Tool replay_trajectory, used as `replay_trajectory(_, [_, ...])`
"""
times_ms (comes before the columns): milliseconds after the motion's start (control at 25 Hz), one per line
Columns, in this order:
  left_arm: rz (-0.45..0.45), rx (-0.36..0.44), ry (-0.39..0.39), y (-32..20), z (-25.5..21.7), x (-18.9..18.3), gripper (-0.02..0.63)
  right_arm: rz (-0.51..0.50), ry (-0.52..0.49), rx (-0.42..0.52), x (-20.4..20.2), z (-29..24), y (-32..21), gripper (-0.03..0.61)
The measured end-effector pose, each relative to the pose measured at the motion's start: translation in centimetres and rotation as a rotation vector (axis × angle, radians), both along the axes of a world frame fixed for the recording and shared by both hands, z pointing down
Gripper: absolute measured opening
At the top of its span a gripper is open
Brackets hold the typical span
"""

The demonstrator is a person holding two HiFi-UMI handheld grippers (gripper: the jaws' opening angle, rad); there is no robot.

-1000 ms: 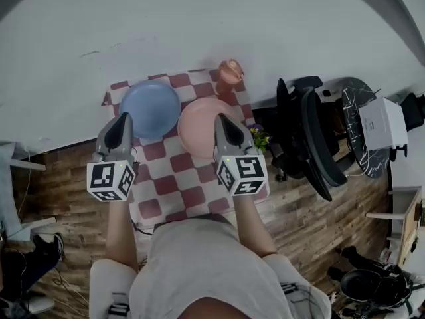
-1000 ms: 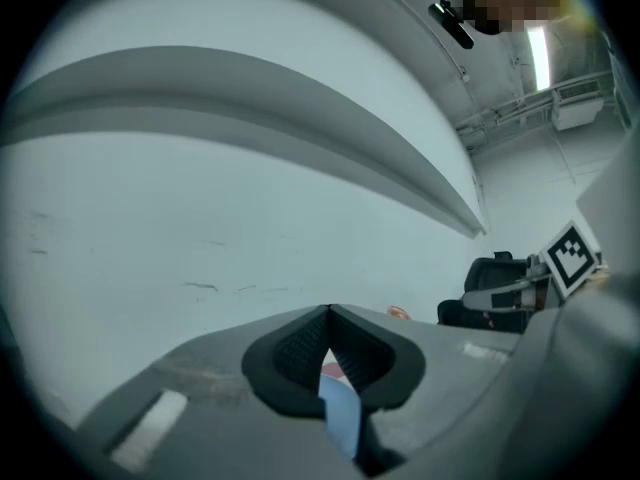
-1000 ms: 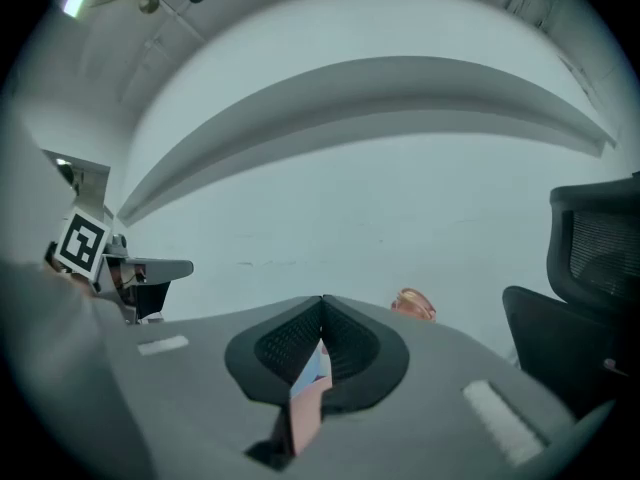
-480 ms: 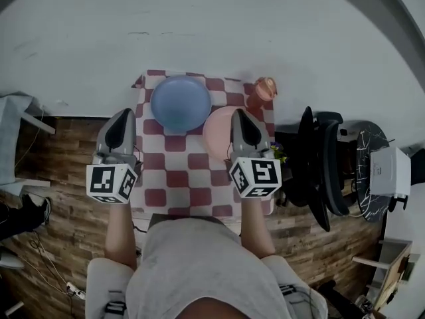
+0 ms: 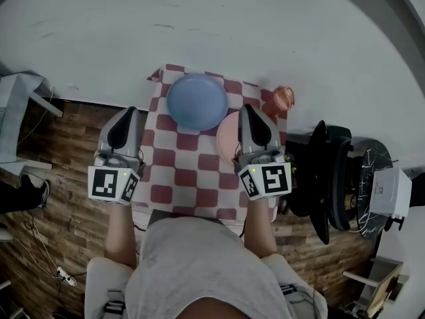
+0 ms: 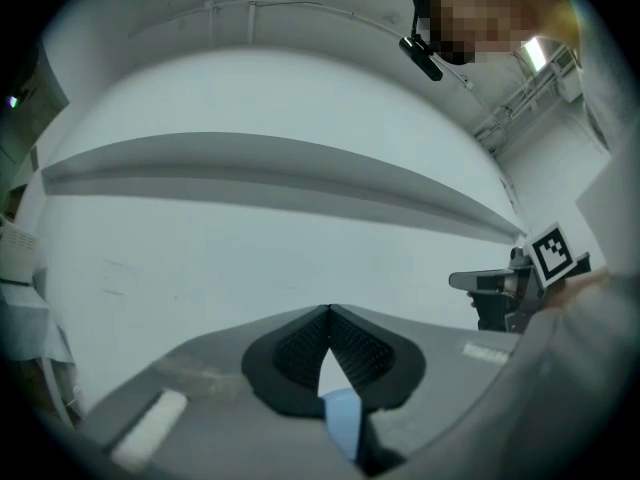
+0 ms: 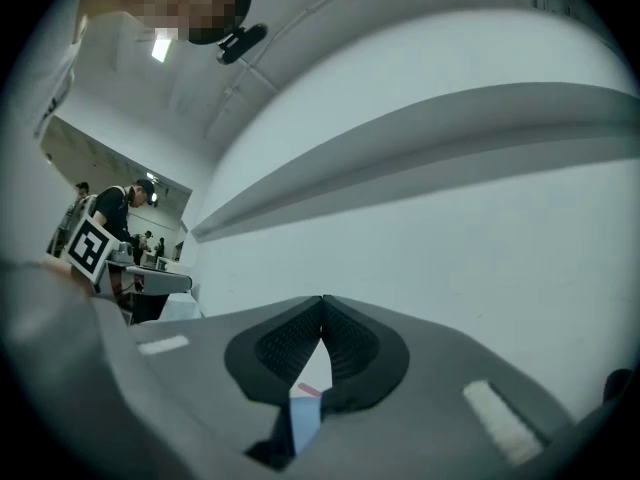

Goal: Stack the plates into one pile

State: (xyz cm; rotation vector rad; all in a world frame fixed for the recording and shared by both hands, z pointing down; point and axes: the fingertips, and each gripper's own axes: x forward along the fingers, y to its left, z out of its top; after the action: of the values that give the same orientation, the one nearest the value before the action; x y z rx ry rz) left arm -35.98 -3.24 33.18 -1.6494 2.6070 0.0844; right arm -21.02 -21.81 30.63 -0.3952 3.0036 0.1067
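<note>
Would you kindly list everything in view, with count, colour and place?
table: one, red-and-white checked, centre
plates: two; blue plate at its far side, pink plate right of that, partly hidden
cup: one, pink, far right corner
office chair: one, black, right of table
box: one, white, far right
shoe: one, dark, floor at left
left gripper: one, grey, shut, empty, beside table's left edge
right gripper: one, grey, shut, empty, over pink plate

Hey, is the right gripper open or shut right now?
Shut and empty: in its own view the right gripper shows both dark pads meeting at the tips, nothing clamped between them.
</note>
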Motion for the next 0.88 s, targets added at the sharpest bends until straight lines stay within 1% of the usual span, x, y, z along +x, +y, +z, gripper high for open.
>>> replay_trajectory(160, [0.033, -0.005, -0.004, -1.0, 0.4, -0.6, 0.002, -0.068, -0.022, 0.038, -1.3, -0.7, 0.3, -0.002])
replay_trajectory(280, [0.041, -0.004, 0.025, -2.2, 1.0, -1.5, 0.002, -0.102, -0.014, 0.044, -2.5, -0.8, -0.2, -0.002])
replay_trajectory(360, [0.041, -0.005, 0.053, -3.1, 1.8, -2.5, 0.002, -0.092, 0.017, 0.021, -3.4, -0.2, -1.4, -0.002])
replay_trajectory(440, [0.040, -0.036, 0.098, -4.1, 3.2, -3.5, 0.002, -0.074, 0.078, -0.030, -4.3, 1.2, -3.0, -0.002])
replay_trajectory(520, [0.040, -0.090, 0.154, -5.3, 5.2, -4.4, 0.002, -0.066, 0.159, -0.091, -5.2, 3.2, -4.5, -0.002])
replay_trajectory(680, [0.070, -0.174, 0.296, -7.9, 9.8, -5.5, 0.002, -0.051, 0.315, -0.197, -6.7, 8.0, -7.1, -0.002])
replay_trajectory(760, [0.090, -0.218, 0.363, -9.0, 12.2, -5.6, 0.019, -0.039, 0.377, -0.249, -7.3, 10.3, -8.2, 0.000])
replay_trajectory(880, [0.107, -0.294, 0.443, -10.4, 15.6, -5.8, 0.053, -0.018, 0.468, -0.311, -8.2, 13.9, -10.0, 0.001])
